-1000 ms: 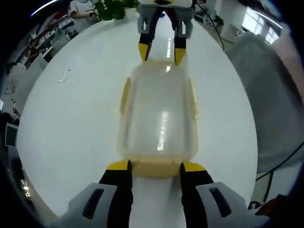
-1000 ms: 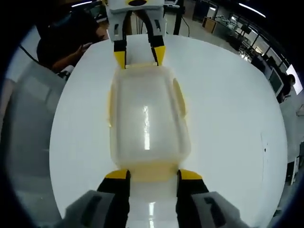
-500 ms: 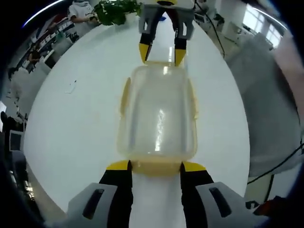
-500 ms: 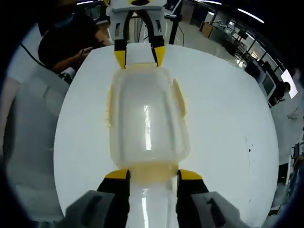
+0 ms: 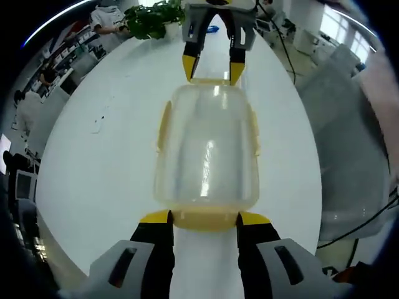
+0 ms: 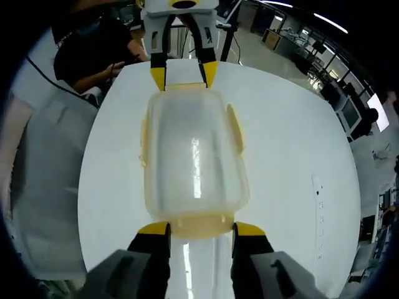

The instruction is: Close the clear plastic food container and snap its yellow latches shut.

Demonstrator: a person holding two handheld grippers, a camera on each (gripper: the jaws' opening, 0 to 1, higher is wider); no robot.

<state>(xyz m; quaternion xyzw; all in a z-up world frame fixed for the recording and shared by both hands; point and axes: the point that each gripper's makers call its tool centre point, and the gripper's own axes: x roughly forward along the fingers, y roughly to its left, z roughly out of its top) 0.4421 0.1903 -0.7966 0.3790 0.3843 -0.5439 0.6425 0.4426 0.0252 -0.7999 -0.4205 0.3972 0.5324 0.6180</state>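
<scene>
Container (image 5: 207, 156) on the white worktop (image 5: 112, 162), lid on. Left gripper (image 5: 203, 219) and right gripper (image 6: 193, 230) at opposite ends, fingers apart, straddling each end latch (image 5: 204, 219). Side latches (image 5: 163, 124) flare outward; pressing those looks next.

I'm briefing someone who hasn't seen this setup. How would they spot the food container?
On the white table, look between the two grippers facing each other. The container is a clear rounded box with yellow latches, the only see-through item there.
</scene>
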